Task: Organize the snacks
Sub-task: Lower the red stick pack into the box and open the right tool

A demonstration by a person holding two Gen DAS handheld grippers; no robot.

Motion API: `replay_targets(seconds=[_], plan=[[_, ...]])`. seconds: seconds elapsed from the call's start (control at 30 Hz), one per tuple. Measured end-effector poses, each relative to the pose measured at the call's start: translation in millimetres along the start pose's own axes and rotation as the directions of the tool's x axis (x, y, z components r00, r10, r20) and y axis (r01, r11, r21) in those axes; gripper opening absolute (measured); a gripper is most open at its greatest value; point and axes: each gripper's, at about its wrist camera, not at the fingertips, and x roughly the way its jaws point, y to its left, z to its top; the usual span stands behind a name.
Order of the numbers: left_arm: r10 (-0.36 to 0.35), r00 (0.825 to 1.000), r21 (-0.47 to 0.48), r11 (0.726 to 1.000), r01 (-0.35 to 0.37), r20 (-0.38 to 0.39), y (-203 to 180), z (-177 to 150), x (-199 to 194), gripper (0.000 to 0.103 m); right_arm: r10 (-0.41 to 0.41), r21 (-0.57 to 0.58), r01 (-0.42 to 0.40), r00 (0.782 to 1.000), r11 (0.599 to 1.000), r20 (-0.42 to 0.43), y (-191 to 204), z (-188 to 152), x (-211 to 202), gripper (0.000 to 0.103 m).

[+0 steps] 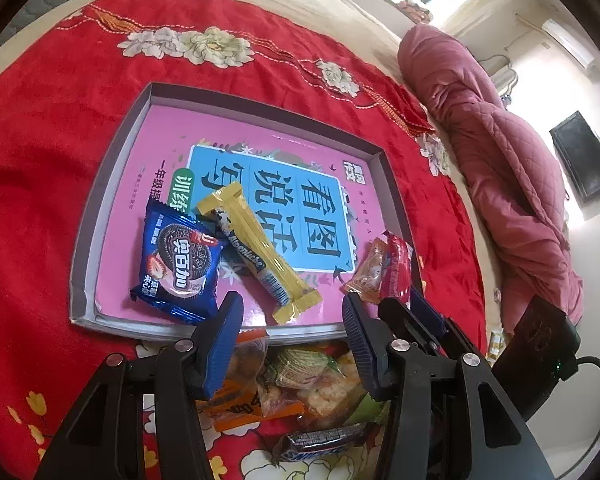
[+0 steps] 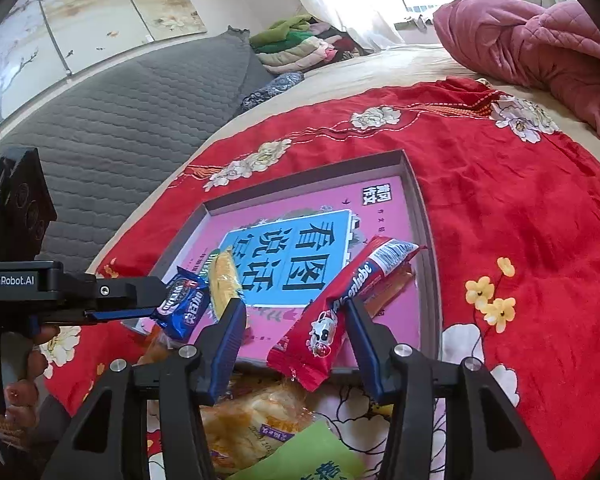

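Observation:
A shallow grey tray (image 1: 100,216) with a pink book cover as its floor lies on a red flowered blanket. In it lie a blue Oreo packet (image 1: 176,268), a yellow Alpenliebe bar (image 1: 260,248), a small orange candy (image 1: 370,272) and a red Alpenliebe bar (image 2: 340,304). My left gripper (image 1: 292,312) hovers open over the tray's near rim with nothing between its fingers. My right gripper (image 2: 292,312) is open. The red bar lies slanted in its gap, close to the right finger, with its lower end over the near rim.
A heap of loose snacks (image 1: 300,376) lies on the blanket just below both grippers, with a Snickers bar (image 1: 324,440) and a green packet (image 2: 308,456). A pink quilt (image 1: 512,160) is bunched at the right. A person's hand (image 2: 24,360) holds the left gripper.

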Motion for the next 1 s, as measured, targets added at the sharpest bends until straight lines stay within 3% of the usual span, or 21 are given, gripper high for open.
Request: replay_targets(seconds=[0.4, 0.67, 0.8, 1.0], plan=[[-0.001, 1.0, 0.003, 1.0, 0.001, 0.015, 1.4, 0.4, -10.2, 0.053, 0.02, -0.043, -0.022, 0.999, 0.999, -0.048, 8.5, -1.4, 3.7, 0.054], [-0.014, 1.0, 0.006, 1.0, 0.014, 0.008, 3.1, -1.5, -10.4, 0.053, 0.051, -0.04, -0.051, 0.999, 0.998, 0.009, 9.0, 1.3, -23.4, 0.054], [-0.021, 1.0, 0.014, 1.0, 0.021, 0.005, 2.3, -4.4, -11.7, 0.053, 0.108, -0.065, -0.11, 0.994, 0.992, -0.032, 20.8, -4.4, -23.8, 0.054], [-0.024, 1.0, 0.023, 0.999, 0.024, 0.001, 3.3, -9.0, -14.1, 0.053, 0.067, -0.066, -0.073, 0.994, 0.995, -0.083, 17.9, -10.7, -9.4, 0.054]])
